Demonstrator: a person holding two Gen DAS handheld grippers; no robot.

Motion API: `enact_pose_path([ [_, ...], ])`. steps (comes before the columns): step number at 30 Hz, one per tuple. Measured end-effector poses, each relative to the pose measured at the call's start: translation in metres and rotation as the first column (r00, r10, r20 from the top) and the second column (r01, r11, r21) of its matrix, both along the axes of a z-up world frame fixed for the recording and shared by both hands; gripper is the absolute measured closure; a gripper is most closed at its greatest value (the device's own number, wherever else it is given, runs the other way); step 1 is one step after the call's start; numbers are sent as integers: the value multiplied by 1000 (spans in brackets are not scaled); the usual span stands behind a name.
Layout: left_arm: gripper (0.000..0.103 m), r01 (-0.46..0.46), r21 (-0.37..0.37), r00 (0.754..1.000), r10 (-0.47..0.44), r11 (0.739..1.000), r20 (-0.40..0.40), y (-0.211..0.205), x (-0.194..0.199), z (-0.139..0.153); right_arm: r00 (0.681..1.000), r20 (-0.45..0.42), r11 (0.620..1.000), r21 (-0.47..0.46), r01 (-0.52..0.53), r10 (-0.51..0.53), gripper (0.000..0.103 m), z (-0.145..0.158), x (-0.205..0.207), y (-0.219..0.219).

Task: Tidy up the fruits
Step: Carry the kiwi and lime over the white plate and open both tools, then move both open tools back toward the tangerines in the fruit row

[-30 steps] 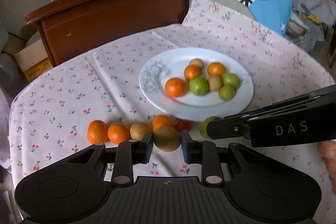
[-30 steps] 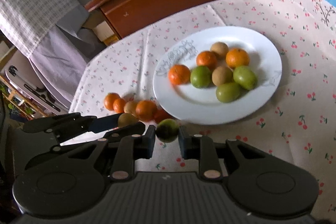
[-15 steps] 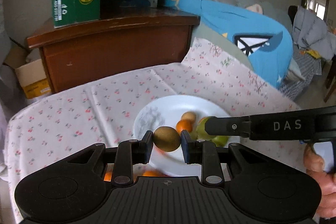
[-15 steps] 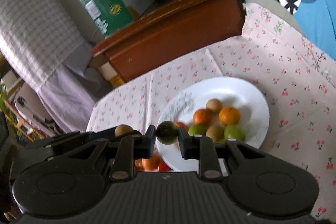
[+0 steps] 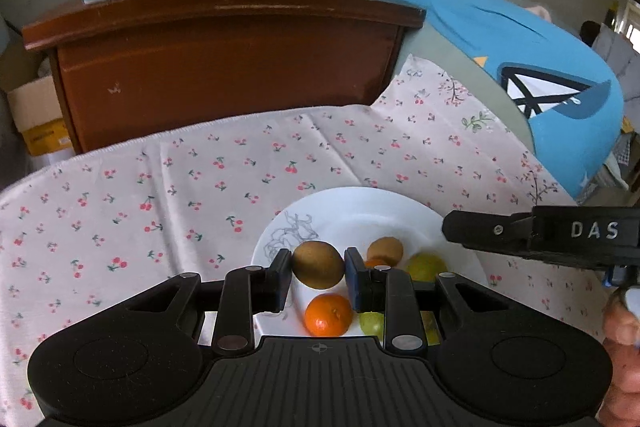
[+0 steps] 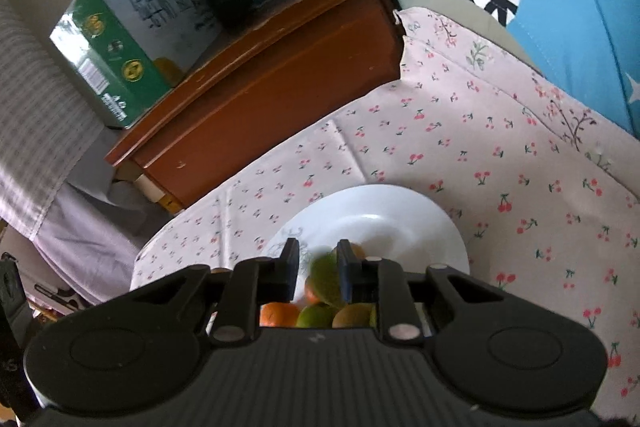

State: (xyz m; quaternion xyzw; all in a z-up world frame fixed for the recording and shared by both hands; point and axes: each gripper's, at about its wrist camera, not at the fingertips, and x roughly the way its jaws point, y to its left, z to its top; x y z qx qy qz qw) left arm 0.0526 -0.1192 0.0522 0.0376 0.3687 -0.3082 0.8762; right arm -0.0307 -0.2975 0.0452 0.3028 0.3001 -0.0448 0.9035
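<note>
Kiwi [image 5: 318, 264] clamped between left jaws, above plate [image 5: 360, 215]

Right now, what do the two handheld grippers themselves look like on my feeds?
Both are matte black plastic. The left gripper and right gripper each have a ribbed centre plate, two rounded side lobes with shallow discs, silver pivot pins and flat rectangular fingers. From the left wrist camera, the right one's side bears white letters DAS. No cables show. A bare hand shows; no sleeve is visible.

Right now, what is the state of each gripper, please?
Left gripper: closed on a brown kiwi.
Right gripper: closed on a green fruit.
</note>
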Motion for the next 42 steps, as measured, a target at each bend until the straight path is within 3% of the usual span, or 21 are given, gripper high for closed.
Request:
enact_pose_path([
  [4, 77, -1, 8, 999, 1, 1000, -33, -8, 7, -12, 999, -32, 1000, -27, 6, -6, 83, -10, 11, 1],
  [8, 77, -18, 11, 998, 18, 1000, -62, -8, 11, -20, 997, -61, 999, 9, 39, -39, 82, -21, 14, -7],
  [14, 74, -35, 5, 998, 35, 999, -57, -7, 9, -12, 997, -60, 999, 17, 47, -46, 80, -20, 12, -6],
  [18, 56, -36, -19, 998, 35, 999, -52, -3, 3, 1, 998, -52, 999, -7, 39, -39, 79, -16, 10, -2],
  [23, 52, -61, -60, 997, 57, 996, -52, 13, -2, 22, 999, -32, 1000, -2, 31, -31, 78, -10, 5, 3],
  [25, 41, -80, -50, 996, 78, 996, -45, 20, -4, 30, 1000, -23, 1000, -9, 19, -19, 78, -6, 1, 7],
  [27, 37, -110, -35, 994, 109, 993, -23, 30, -8, 38, 1000, -16, 1000, -19, 2, -2, 77, -2, -3, 13],
  [38, 35, -224, -13, 975, 223, 975, -18, 85, -24, 47, 995, 2, 991, -84, -104, 104, 75, 1, -27, 55],
  [42, 29, -262, -2, 965, 262, 965, -2, 99, -30, 47, 990, -3, 987, -85, -139, 140, 75, -5, -37, 71],
])
